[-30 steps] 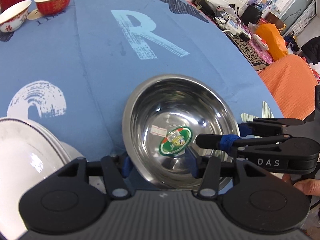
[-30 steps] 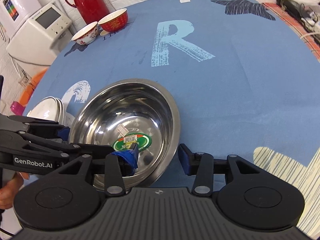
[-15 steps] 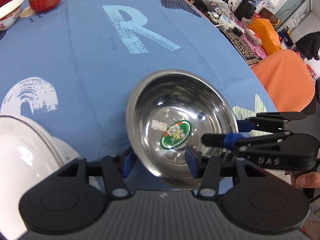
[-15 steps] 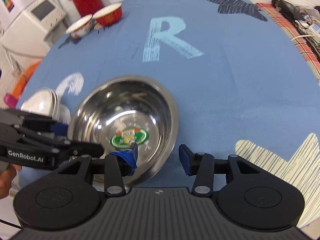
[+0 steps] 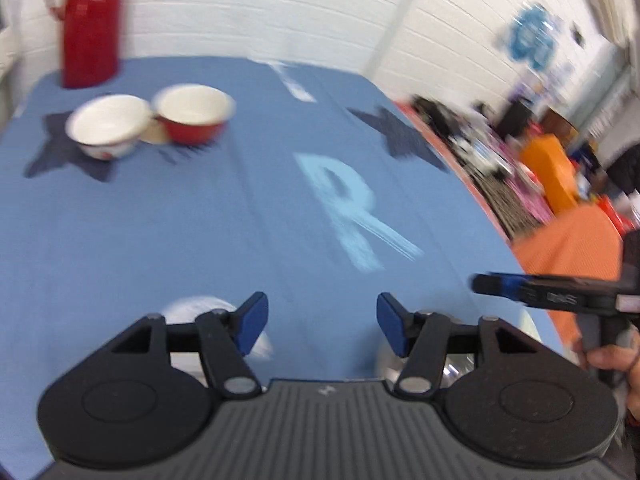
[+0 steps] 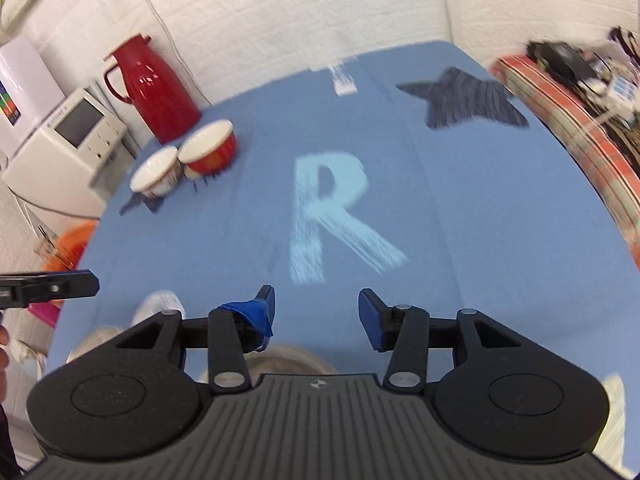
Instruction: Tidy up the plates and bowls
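Both views are motion-blurred. The left gripper (image 5: 320,324) is seen with its fingers spread wide, nothing between them, above the blue tablecloth (image 5: 200,232). The right gripper (image 6: 316,314) is likewise held apart and empty; blue tape is wrapped on its left fingertip.

The steel bowl (image 6: 288,354) is glimpsed only as a rim sliver just below the right gripper's fingers, mostly hidden by the gripper body. A pale plate edge (image 6: 160,306) is noted near the table's left side.

2 small bowls are found at the far left of the table: a white bowl (image 5: 108,124) touching a red bowl (image 5: 192,114), beside a red thermos (image 5: 92,24). A printed "R" (image 6: 332,212) lies mid-table.
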Demonstrator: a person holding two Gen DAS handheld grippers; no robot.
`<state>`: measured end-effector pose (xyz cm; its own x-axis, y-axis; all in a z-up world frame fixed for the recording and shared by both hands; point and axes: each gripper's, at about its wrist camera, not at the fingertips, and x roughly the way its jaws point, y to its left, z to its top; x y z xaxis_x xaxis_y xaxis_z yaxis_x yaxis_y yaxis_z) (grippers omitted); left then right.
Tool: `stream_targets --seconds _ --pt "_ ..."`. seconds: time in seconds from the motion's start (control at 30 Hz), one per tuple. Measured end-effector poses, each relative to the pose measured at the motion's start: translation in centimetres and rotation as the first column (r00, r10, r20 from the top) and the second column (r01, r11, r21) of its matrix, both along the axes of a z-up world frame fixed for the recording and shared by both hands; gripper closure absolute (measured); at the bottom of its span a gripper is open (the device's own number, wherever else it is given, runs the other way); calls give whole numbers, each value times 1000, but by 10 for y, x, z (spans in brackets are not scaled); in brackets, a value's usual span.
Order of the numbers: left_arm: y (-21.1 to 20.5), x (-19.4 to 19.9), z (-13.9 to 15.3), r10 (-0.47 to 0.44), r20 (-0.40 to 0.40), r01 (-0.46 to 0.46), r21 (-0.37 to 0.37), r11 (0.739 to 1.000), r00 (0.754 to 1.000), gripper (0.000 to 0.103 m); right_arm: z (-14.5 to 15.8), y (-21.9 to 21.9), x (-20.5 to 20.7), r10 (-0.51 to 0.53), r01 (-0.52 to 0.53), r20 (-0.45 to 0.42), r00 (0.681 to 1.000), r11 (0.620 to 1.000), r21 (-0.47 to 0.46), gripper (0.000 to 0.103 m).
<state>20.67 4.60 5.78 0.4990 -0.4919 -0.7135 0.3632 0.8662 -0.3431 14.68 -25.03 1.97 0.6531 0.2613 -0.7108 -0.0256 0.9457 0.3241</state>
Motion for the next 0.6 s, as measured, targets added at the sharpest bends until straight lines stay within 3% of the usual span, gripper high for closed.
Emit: stream_targets --seconds 0.1,0.23,0.47,0.6 --pt "41 37 -7 145 -36 -146 -32 989 989 44 10 26 45 40 -40 2 999 999 9 72" --pt "75 94 -24 287 -145 -304 -115 946 947 44 14 77 124 110 -109 -9 994 994 16 71" --pt "67 186 -50 390 -312 -475 -275 836 866 44 -10 152 243 136 -138 -56 989 990 -21 71" --pt "55 219 -67 452 -337 -547 -287 786 826 44 -35 165 290 130 -136 -100 986 989 -51 70"
